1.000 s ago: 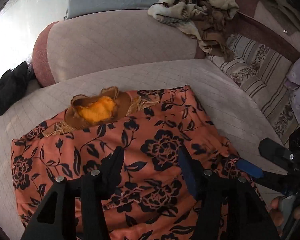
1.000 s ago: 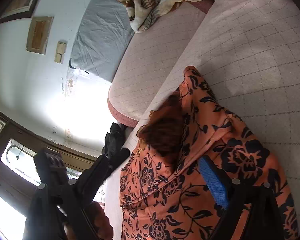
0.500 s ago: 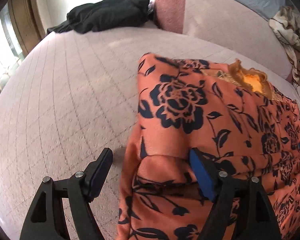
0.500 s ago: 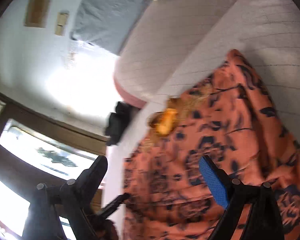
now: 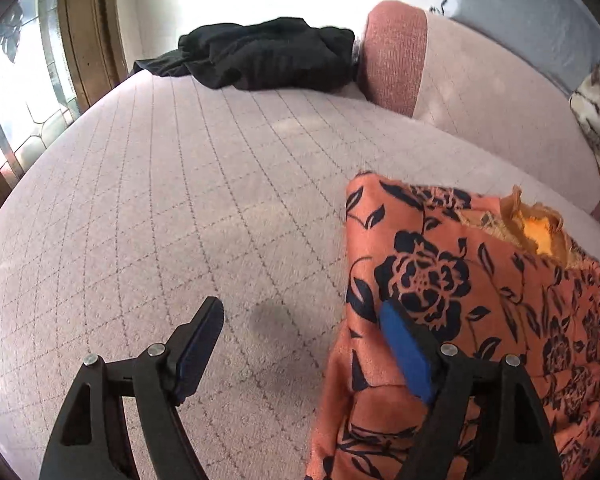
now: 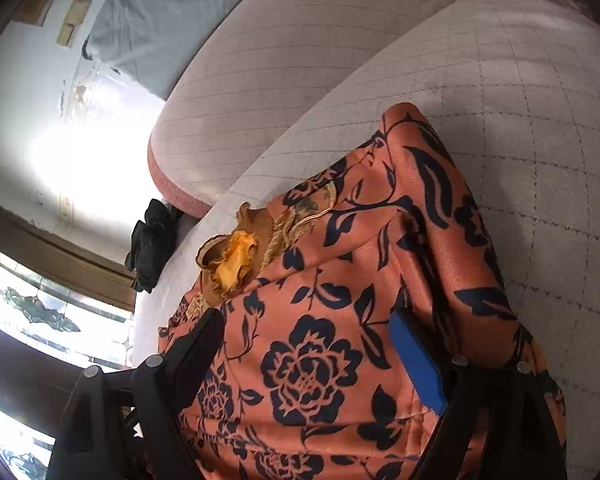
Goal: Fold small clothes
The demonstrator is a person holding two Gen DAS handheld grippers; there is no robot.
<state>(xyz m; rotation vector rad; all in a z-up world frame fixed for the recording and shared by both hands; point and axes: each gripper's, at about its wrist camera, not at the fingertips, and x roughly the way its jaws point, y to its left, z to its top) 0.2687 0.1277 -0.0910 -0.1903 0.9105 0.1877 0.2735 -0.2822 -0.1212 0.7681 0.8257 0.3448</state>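
**Floral garment: soft, light, grab it by the edges**

Your left claw (image 5: 300, 344) stands apart and empty, over bare sofa cushion (image 5: 172, 208); its jaws have just been opening. The orange floral garment (image 5: 480, 304) lies flat just past its right pad. Your right claw (image 6: 316, 344) is apart above the cloth, having just narrowed, pinching nothing. Thin, limp, likely slippery: take a hem corner. The long axis runs away from you; the collar (image 6: 236, 260) sits ahead-left of the right claw.

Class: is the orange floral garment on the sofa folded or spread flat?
Folded, partly: the garment shows layered flaps and a doubled edge; how neatly, cannot tell.
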